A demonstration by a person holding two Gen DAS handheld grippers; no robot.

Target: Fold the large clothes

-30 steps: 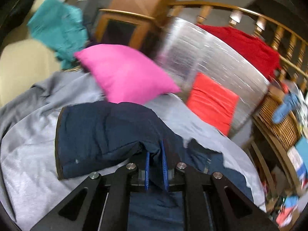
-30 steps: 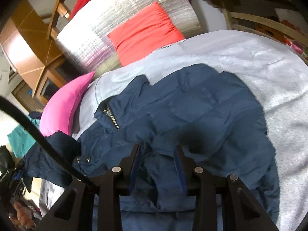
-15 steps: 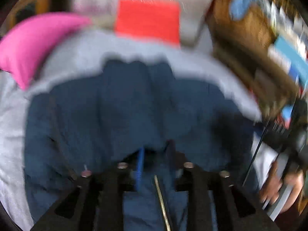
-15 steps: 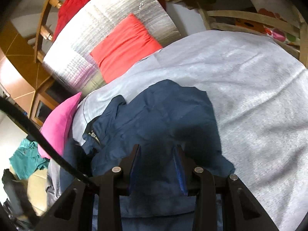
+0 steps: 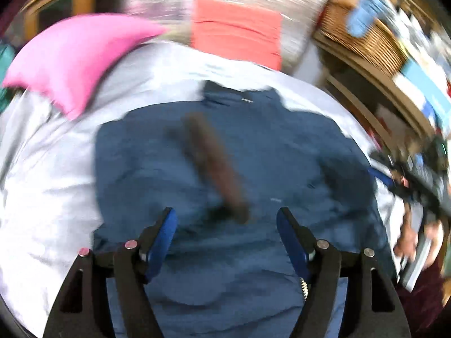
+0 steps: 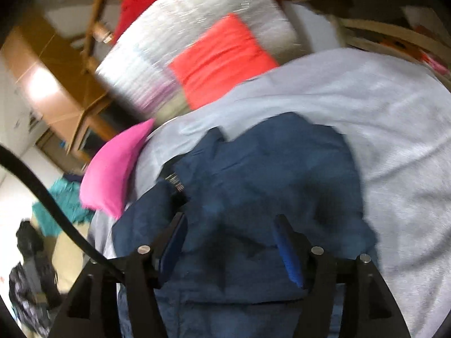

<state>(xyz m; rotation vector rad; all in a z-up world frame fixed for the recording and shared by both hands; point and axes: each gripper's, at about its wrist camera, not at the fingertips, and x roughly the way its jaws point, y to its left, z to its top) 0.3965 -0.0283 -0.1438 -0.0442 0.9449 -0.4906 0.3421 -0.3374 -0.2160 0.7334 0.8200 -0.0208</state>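
Note:
A dark blue jacket [image 5: 225,169] lies folded over on a light grey blanket [image 5: 42,183]; a brown blurred strip [image 5: 217,169] crosses its middle. My left gripper [image 5: 227,225] is open and empty just above the jacket's near part. In the right wrist view the same jacket [image 6: 267,183] lies bunched on the blanket [image 6: 394,140], its zipper [image 6: 174,181] showing at the left. My right gripper [image 6: 229,233] is open and empty over the jacket. Both views are motion-blurred.
A pink pillow [image 5: 70,56] and a red cushion [image 5: 236,31] lie behind the jacket against a silver padded backrest [image 6: 183,36]. A wicker basket [image 5: 363,39] and wooden rail stand at the right. The other gripper and hand [image 5: 417,191] show at the right edge.
Both grippers have opened and let go of the jacket. The left one swung right, laying the sleeve side across the jacket body. The right one pulled back a little.

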